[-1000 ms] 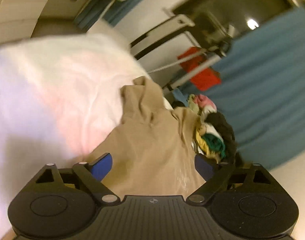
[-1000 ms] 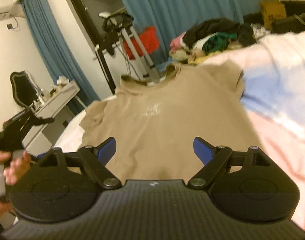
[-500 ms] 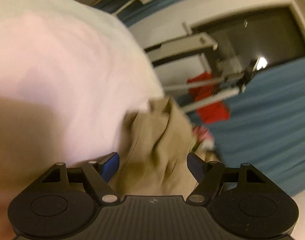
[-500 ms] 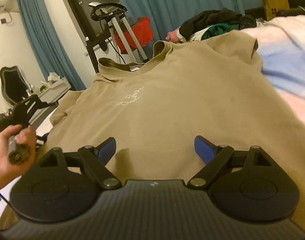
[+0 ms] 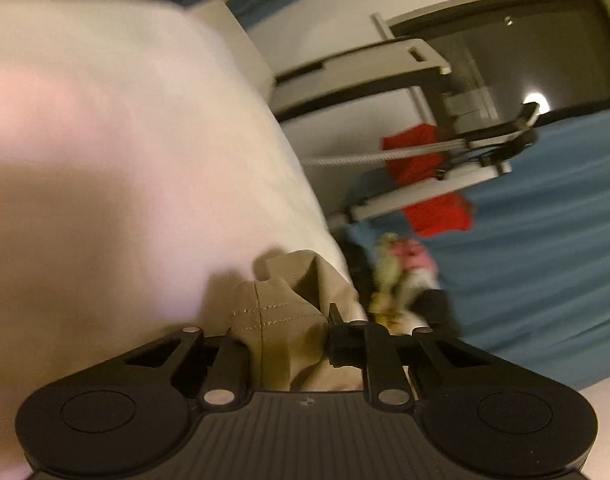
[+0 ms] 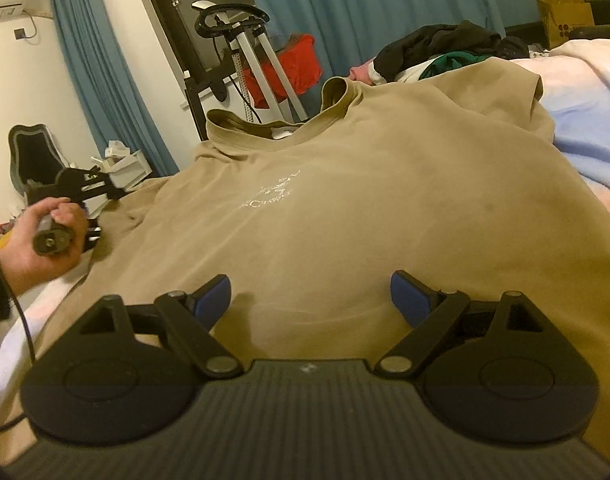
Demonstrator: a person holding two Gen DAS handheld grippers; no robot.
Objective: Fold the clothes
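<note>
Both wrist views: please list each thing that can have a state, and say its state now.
Left tool: shut on the tan T-shirt's sleeve.
Right tool: open, over the shirt's lower part, holding nothing.
Tan T-shirt: spread flat on the bed, front up, not yet folded.
Clothes pile: heaped, unfolded, beyond the shirt.
Blue curtains: drawn shut.
</note>
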